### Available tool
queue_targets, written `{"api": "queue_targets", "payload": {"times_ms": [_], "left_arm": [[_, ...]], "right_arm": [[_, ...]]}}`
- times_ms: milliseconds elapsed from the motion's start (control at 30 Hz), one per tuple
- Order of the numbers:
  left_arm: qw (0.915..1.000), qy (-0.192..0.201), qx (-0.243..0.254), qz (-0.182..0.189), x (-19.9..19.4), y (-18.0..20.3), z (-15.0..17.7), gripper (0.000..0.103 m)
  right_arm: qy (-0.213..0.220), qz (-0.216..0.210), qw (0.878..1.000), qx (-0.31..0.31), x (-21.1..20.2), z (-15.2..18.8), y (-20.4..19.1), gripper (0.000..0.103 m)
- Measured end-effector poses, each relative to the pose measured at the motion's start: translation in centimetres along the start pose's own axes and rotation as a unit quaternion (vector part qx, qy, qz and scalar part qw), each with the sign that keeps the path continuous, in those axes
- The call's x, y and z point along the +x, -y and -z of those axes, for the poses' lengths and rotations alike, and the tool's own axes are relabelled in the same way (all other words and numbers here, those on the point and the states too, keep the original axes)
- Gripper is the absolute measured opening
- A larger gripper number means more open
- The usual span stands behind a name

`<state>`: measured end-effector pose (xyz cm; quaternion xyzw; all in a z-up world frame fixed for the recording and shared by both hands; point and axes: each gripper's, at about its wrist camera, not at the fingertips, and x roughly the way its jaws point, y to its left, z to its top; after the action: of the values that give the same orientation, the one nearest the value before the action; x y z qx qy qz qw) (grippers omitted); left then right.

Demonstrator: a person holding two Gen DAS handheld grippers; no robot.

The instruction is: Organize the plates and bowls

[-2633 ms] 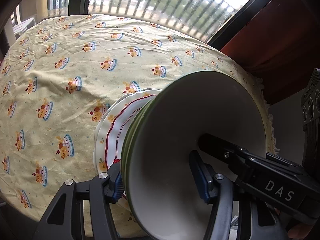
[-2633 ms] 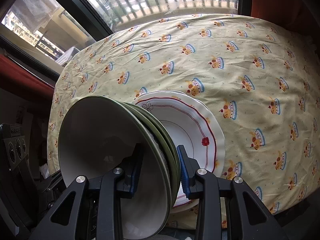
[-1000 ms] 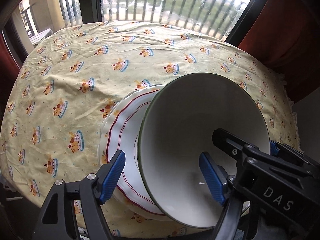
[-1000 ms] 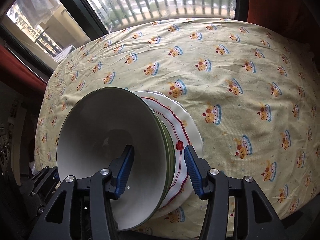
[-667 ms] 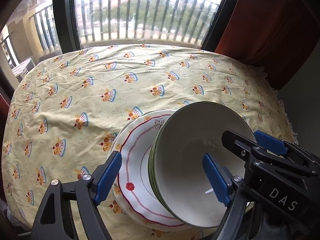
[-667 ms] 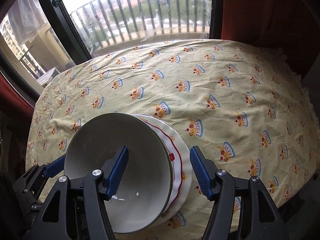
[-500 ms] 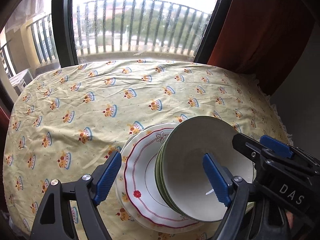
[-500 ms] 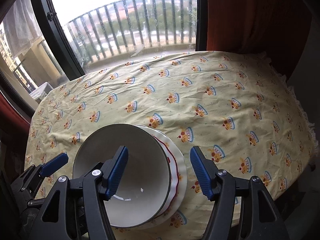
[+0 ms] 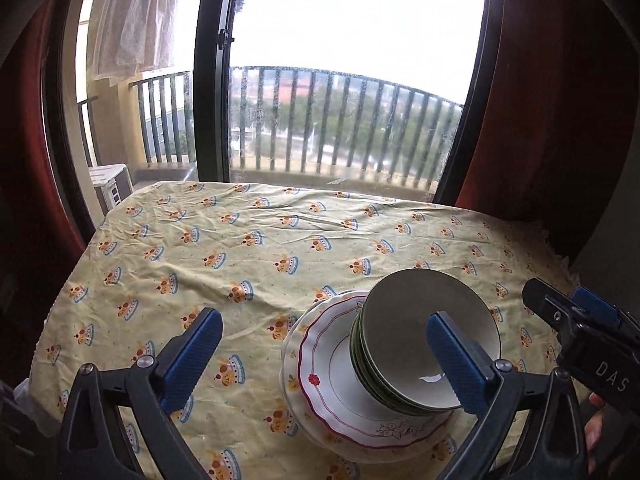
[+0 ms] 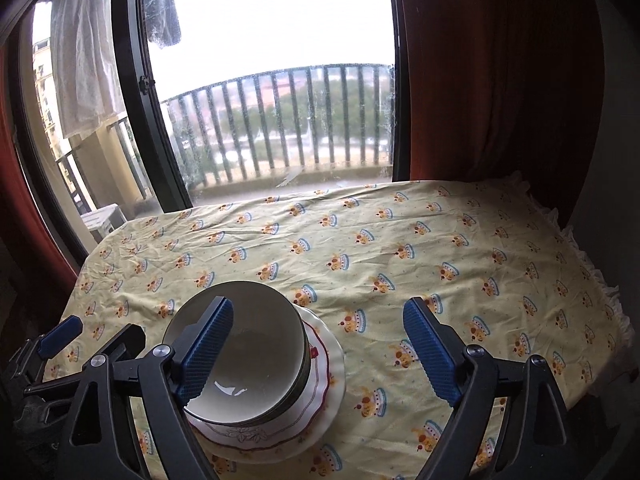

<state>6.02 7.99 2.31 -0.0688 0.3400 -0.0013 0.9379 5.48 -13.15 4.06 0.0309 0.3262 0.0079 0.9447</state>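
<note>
L gripper [image 9: 320,360] is wide open w/ nothing in it; its blue pads [image 9: 191,360] sit at 8 and 4 o'clock in the left wrist view; R gripper [image 10: 320,352] is wide open too, holding nothing, blue pads [image 10: 430,356] at 8 and 4 o'clock in its own view; the bowls [image 9: 428,340] are stacked, green outside, white inside, at about 5 o'clock in the left view; they sit on the plates [image 9: 320,384], white w/ a wavy red rim and a small red flower; the plates lie flat on the table near its front edge; in the right view the same bowls [image 10: 256,332] and plates [image 10: 324,376] are at 7 o'clock, partly behind the left pad; the other gripper's black body shows at 4 o'clock in the left view, w/ "DAS" on it; the tablecloth [image 9: 260,248] is yellow w/ little cake pics, wrinkled, covers the whole table; past it at 12 o'clock is the window [image 10: 280,80] w/ railing bars [image 9: 340,128]; red curtain [image 10: 500,80] at 2 o'clock.
</note>
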Motion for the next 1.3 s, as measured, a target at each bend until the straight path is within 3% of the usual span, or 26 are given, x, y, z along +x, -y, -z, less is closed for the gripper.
{"api": "queue_targets", "payload": {"times_ms": [100,233,400,600,867,1300], "left_arm": [[0.9996,0.018,-0.015,-0.018,-0.7,-0.8,1.2,0.103],[0.9982,0.027,0.015,-0.050,-0.2,-1.4,2.8,0.103],[0.9984,0.026,0.040,-0.029,-0.1,-1.8,5.3,0.103],[0.9992,0.018,0.032,-0.018,-0.2,-1.6,7.5,0.103],[0.9993,0.022,0.028,-0.014,-0.8,-1.4,7.6,0.103],[0.9992,0.030,0.025,-0.006,-0.9,-0.9,5.8,0.103]], "right_arm": [[0.013,-0.002,1.000,-0.013,-0.4,1.2,0.2,0.090],[0.037,0.019,0.999,-0.035,-0.2,3.5,0.7,0.090],[0.014,0.016,1.000,-0.015,0.5,6.3,1.1,0.090],[0.004,0.013,1.000,-0.017,0.2,8.9,0.3,0.092],[0.016,0.011,1.000,-0.024,-0.6,9.3,-0.5,0.098],[0.020,0.017,0.999,-0.020,-0.8,7.8,-0.1,0.098]]}}
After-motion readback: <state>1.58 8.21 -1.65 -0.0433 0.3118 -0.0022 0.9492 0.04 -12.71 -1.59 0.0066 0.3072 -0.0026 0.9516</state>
